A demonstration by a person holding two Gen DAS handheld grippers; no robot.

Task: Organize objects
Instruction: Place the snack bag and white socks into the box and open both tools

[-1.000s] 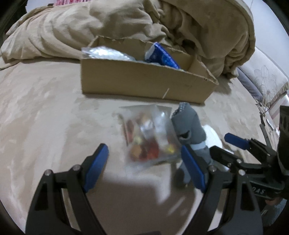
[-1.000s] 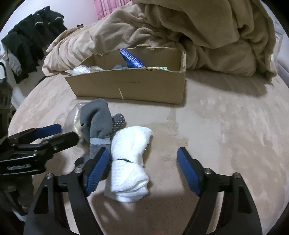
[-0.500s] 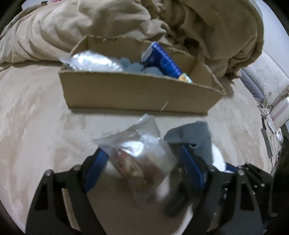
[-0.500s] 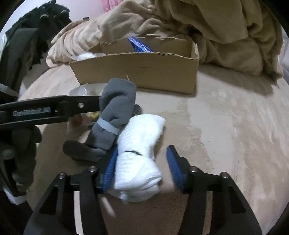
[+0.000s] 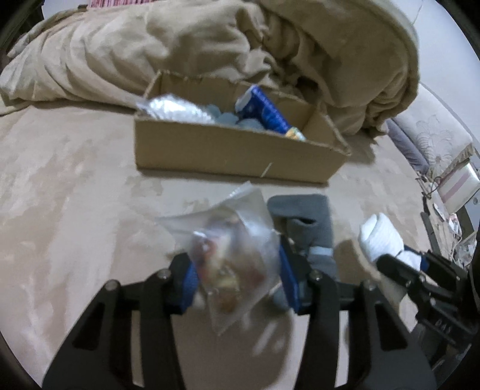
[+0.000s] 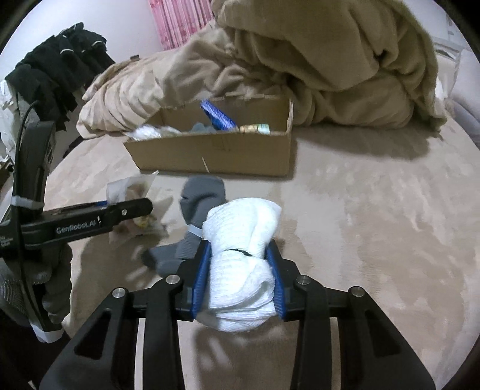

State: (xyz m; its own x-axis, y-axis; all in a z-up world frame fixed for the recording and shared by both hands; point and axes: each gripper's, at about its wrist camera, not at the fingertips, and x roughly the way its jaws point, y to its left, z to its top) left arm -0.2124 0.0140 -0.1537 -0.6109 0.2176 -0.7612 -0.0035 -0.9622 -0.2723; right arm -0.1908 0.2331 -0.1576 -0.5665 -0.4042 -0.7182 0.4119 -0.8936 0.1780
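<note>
Contents of the clear plastic bag (image 5: 237, 258) blurred; only red and yellow pieces make out. Left gripper (image 5: 237, 282) narrowed onto this bag, blue pads pressing both sides. Right gripper (image 6: 240, 270) closed on the white sock roll (image 6: 243, 264), whose lower end hangs past the pads. Grey sock (image 6: 195, 210) lies flat between the two held items, its toe partly behind the roll.

Cardboard box (image 6: 216, 153) sits beyond, open-topped, holding a blue packet (image 6: 217, 115), a crinkled clear wrapper (image 5: 174, 109) and a yellow-green item at its right end, too small to identify; deeper contents cut off by the front wall.

Surface: beige plush bedcover (image 6: 375, 216). Heaped tan blanket (image 6: 315, 60) touches the box's rear. Black garments (image 6: 60, 69) hang far left; pink curtain (image 6: 180, 21) behind.

Writing: "GenRobot.AI" on the left gripper's arm, right-wrist view.
</note>
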